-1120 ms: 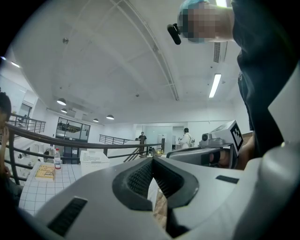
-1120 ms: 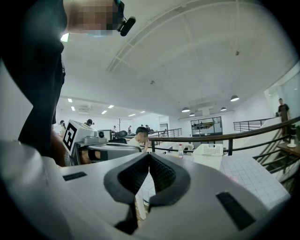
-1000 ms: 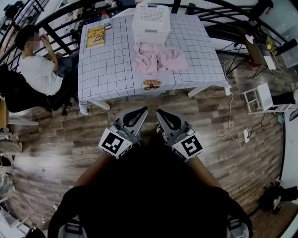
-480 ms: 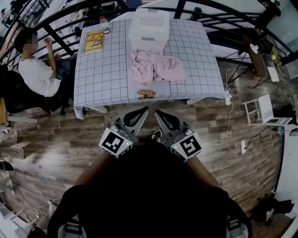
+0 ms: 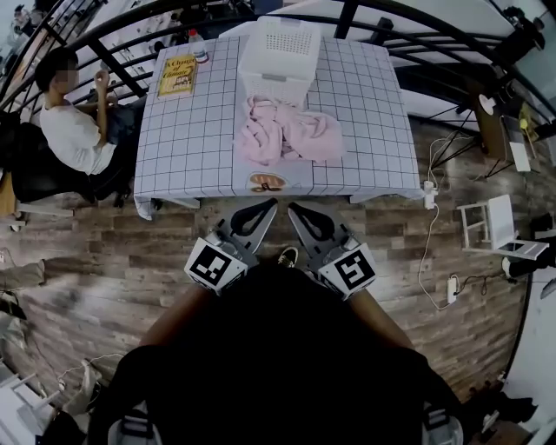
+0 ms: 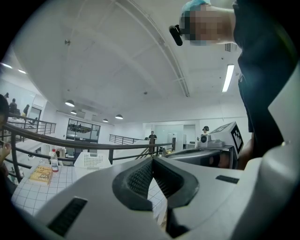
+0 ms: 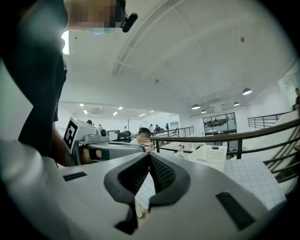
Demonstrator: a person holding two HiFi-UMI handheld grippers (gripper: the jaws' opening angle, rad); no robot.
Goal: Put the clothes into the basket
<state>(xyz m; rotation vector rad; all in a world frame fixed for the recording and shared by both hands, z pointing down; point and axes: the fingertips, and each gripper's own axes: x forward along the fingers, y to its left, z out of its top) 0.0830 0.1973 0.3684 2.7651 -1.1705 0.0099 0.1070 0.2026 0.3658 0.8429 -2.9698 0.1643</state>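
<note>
A pile of pink clothes (image 5: 282, 132) lies on the white checked table (image 5: 191, 130), just in front of a white perforated basket (image 5: 280, 48) at the table's far side. Both grippers are held close to the body, above the wooden floor and short of the table's near edge. My left gripper (image 5: 269, 205) is shut with nothing in it, and my right gripper (image 5: 294, 208) is shut and empty too, their tips almost meeting. In the gripper views the basket (image 6: 91, 161) (image 7: 211, 154) shows beyond the shut jaws.
A yellow book (image 5: 177, 75) and a water bottle (image 5: 199, 45) sit at the table's far left corner. A small printed tag (image 5: 267, 182) lies near the front edge. A seated person (image 5: 74, 130) is left of the table. Black railing (image 5: 113, 26) runs behind; cables (image 5: 430, 235) lie right.
The view has drifted toward the table, so it sits slightly lower and nearer in the head view. Both grippers keep the same shut pose.
</note>
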